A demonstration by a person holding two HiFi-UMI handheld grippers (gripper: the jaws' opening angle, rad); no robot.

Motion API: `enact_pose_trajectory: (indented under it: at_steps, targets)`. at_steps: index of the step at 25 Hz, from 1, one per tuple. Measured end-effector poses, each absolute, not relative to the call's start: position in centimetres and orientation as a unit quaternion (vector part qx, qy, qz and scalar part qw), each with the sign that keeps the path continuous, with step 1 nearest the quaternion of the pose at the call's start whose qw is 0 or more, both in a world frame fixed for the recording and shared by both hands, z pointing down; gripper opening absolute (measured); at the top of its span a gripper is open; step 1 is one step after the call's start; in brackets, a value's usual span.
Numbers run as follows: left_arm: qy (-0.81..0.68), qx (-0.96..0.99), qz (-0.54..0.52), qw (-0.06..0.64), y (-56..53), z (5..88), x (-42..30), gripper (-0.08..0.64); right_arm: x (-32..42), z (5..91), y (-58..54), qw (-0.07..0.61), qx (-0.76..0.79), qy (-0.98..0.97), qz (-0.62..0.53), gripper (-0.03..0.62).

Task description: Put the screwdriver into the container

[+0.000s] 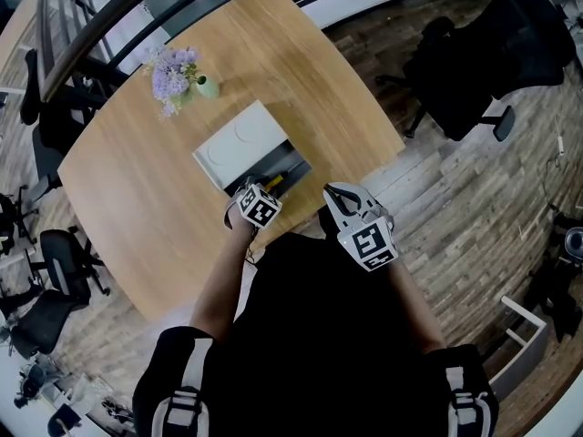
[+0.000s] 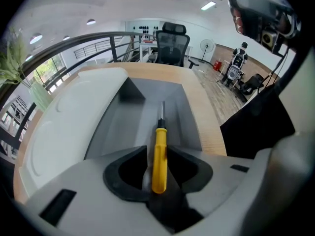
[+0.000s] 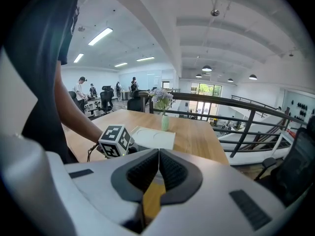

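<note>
At the tabletop's near edge, closest to the person, the right tongs are pressed together on nothing. Just beyond, the left tongs point steeply down into the open grey container. They stand apart on either side of the yellow-handled screwdriver, apparently not squeezing it. Its shaft already lies inside the container, so only lifting the tongs clear seems left. Flowers stand by the far edge.

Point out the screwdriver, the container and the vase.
screwdriver (image 2: pixel 159 156), left gripper view, yellow handle.
container (image 2: pixel 129 127), left gripper view, bare grey floor.
vase (image 1: pixel 208 86), head view, green body.
</note>
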State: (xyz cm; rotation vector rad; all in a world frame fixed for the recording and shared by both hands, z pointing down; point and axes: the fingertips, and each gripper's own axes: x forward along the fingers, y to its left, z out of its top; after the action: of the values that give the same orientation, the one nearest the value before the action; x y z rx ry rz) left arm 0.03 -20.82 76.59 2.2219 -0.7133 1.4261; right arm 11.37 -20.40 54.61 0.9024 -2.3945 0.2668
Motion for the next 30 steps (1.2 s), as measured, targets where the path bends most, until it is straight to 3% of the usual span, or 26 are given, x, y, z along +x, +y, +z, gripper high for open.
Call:
enact_pose_trajectory:
  at_steps: [10, 19, 24, 30]
  targets:
    - [-0.269, 0.819, 0.453, 0.229, -21.3, 73.8, 0.9, 0.131, 10.8, 54.0, -19.8, 0.277, 0.338, -0.895, 0.091, 0.025]
    - [-0.309, 0.845, 0.382, 0.211, -21.0, 69.9, 0.0, 0.028, 9.9, 53.3, -19.1, 0.271, 0.343, -0.896, 0.077, 0.025]
    - [-0.324, 0.861, 0.305, 0.247, -20.3, 66.6, -0.4, 0.023, 9.4, 52.8, -18.9, 0.264, 0.357, -0.893, 0.068, 0.025]
    - [-0.322, 0.882, 0.261, 0.225, -19.8, 62.5, -0.2, 0.021, 9.1, 52.4, -17.9, 0.259, 0.376, -0.888, 0.064, 0.025]
